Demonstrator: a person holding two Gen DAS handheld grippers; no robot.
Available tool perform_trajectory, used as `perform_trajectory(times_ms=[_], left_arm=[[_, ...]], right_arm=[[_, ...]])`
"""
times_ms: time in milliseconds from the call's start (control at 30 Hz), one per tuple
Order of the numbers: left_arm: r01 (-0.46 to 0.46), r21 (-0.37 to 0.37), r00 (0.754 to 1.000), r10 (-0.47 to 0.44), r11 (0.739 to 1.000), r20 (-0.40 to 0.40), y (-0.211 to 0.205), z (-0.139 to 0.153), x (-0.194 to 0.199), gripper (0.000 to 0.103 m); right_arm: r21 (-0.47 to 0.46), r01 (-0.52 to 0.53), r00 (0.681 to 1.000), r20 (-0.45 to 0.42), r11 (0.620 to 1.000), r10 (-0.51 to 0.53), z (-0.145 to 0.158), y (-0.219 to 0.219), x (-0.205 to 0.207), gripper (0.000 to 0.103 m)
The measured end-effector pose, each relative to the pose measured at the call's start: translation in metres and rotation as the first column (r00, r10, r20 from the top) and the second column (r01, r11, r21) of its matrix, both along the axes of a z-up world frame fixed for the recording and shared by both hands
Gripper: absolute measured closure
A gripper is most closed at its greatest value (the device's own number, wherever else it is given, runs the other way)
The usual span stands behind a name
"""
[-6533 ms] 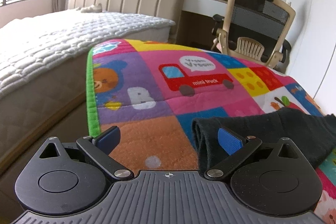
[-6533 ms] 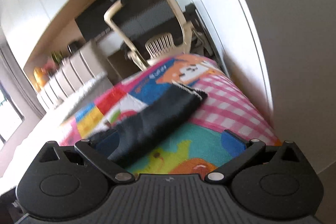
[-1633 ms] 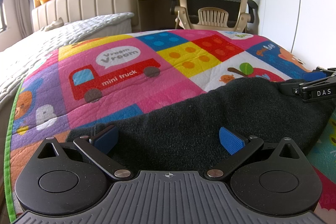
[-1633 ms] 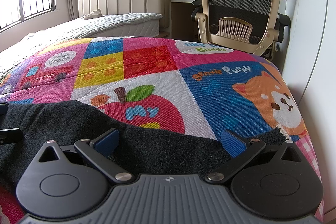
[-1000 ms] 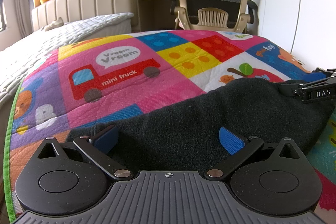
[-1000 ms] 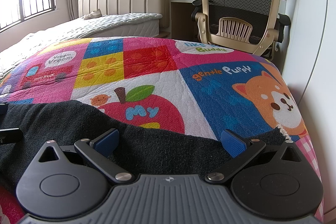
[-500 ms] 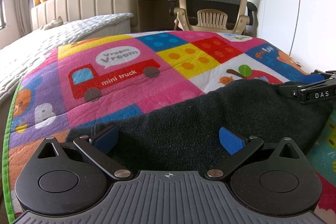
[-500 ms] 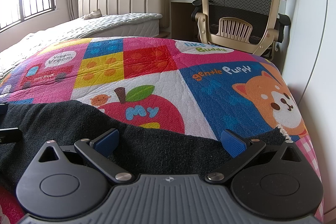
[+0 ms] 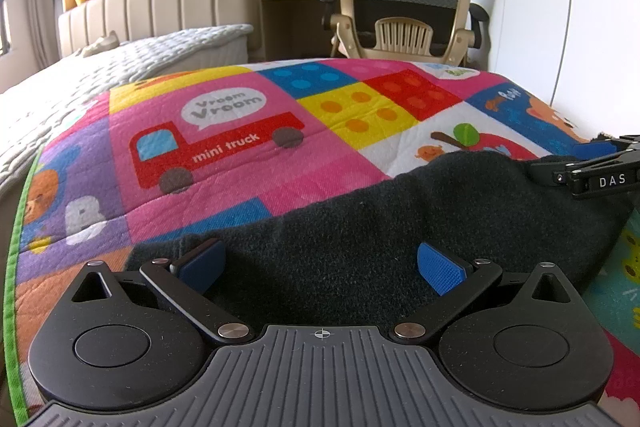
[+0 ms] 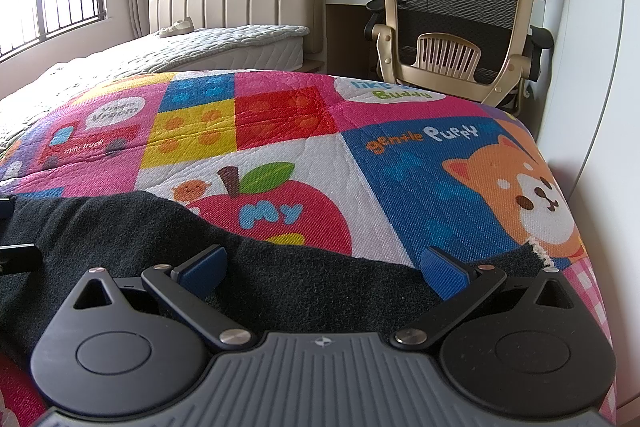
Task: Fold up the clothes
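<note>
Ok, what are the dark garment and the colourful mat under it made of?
The black fuzzy garment looks like matte fleece or a napped knit: soft pile, no sheen. The bright patchwork-print mat looks like quilted woven cotton: visible weave, stitched creases. Neither is certain.

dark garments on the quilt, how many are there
1. A single dark garment lies across the near edge of the colourful quilt, spanning under both open tools, left tool and right tool. Anything beneath it would be hidden.
</note>
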State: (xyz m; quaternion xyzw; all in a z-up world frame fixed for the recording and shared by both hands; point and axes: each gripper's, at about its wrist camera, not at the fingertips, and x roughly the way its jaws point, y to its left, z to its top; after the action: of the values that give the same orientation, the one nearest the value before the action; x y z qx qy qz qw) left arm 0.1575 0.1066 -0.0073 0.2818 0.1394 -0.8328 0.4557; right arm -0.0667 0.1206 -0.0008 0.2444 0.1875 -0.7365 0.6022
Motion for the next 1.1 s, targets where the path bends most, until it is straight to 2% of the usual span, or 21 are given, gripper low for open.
perform_trajectory(times_ms=[1100], left_arm=[[0.002, -0.003, 1.0, -0.002, 1.0, 0.001, 0.0007, -0.001, 0.0009, 0.0]], right_arm=[[0.0, 0.0, 1.0, 0.0, 1.0, 0.0, -0.0001, -0.0002, 0.0003, 0.0]])
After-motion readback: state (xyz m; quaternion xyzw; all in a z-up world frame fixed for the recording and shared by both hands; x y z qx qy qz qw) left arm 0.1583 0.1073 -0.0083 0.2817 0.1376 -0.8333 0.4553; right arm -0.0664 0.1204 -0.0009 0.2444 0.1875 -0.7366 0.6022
